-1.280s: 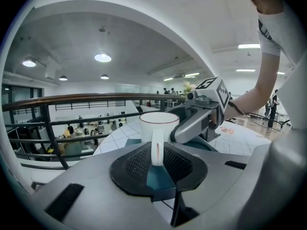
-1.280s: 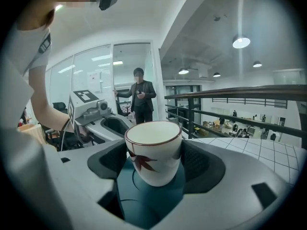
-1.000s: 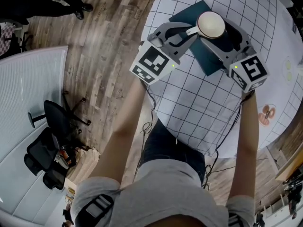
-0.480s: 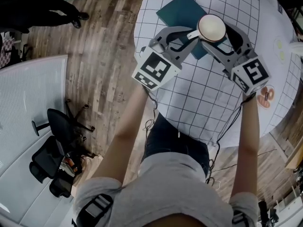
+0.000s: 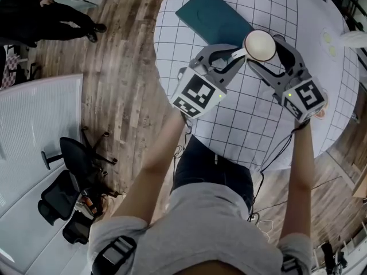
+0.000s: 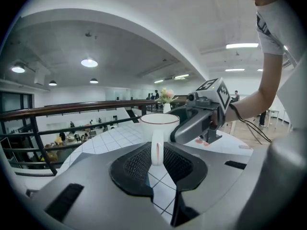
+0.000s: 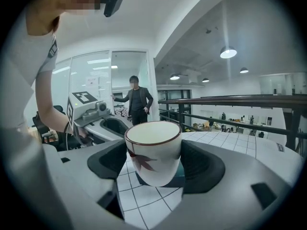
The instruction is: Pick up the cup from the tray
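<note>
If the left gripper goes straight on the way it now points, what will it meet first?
The cup. The left gripper holds its handle between its jaws, so the cup's white body, right behind the handle, comes first. How near it is, the picture does not tell.

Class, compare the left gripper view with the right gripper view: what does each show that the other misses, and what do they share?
Only the left gripper view shows the handle of the cup, pinched between the jaws of the left gripper, and a vase of flowers beyond. Only the right gripper view shows the leaf motif on the cup's wall, the right gripper clamping the cup's body, and a standing person in dark clothes. Both show the white cup with its dark rim, held above the checked tablecloth.
</note>
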A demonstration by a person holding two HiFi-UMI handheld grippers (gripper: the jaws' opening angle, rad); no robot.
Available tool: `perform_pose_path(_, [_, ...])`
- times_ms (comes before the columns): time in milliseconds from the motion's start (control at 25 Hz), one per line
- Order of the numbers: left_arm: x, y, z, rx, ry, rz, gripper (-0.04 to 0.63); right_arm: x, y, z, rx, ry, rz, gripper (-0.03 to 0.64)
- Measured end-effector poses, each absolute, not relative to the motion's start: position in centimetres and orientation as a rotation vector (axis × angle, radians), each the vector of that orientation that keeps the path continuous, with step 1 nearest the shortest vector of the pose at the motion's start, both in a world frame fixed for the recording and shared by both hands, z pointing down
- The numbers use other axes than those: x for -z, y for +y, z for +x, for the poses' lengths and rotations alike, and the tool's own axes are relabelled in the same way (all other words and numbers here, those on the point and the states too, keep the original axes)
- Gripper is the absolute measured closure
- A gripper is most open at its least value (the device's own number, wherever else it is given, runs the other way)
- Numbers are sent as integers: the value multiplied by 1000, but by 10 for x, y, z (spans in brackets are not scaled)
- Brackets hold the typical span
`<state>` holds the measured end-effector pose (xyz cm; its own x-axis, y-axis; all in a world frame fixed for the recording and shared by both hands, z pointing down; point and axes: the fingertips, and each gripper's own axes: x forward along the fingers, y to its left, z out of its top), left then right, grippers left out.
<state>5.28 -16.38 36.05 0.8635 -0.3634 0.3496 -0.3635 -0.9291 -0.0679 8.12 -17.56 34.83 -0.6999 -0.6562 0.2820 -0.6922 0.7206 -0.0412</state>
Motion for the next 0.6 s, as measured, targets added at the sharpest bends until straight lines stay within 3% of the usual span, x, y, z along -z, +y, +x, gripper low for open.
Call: perform_pose_path(600, [-425,-116,81,-678,-667,2921,523,-416,-126,111,-390,-2690,1084,301])
